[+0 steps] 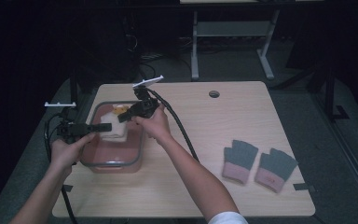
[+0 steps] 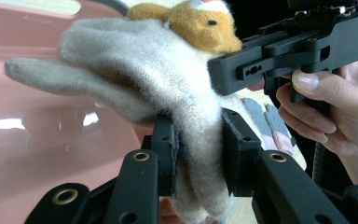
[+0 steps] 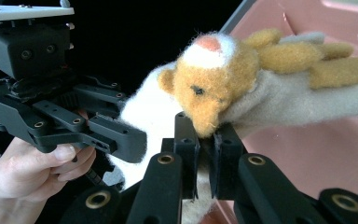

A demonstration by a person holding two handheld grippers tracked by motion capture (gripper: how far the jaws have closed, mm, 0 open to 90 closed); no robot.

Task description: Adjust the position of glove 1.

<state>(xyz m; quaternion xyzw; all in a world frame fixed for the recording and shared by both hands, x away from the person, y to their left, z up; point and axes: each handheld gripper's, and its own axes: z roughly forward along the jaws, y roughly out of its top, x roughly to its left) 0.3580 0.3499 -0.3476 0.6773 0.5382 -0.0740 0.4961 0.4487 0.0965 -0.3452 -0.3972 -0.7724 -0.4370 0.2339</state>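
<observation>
Glove: fuzzy cream knit glove (image 2: 168,84) with an orange plush bear head (image 3: 209,88), held between both grippers above the pink bin (image 1: 135,158).
Left gripper (image 2: 198,154): clamped on the glove's cuff.
Right gripper (image 3: 208,156): pinching the fabric just under the bear head.

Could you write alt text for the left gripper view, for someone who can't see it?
Two black jaws pinch a fuzzy beige glove with a small orange plush animal on it, above a pink tub. At right, a hand holds a second black gripper against the glove.
</observation>
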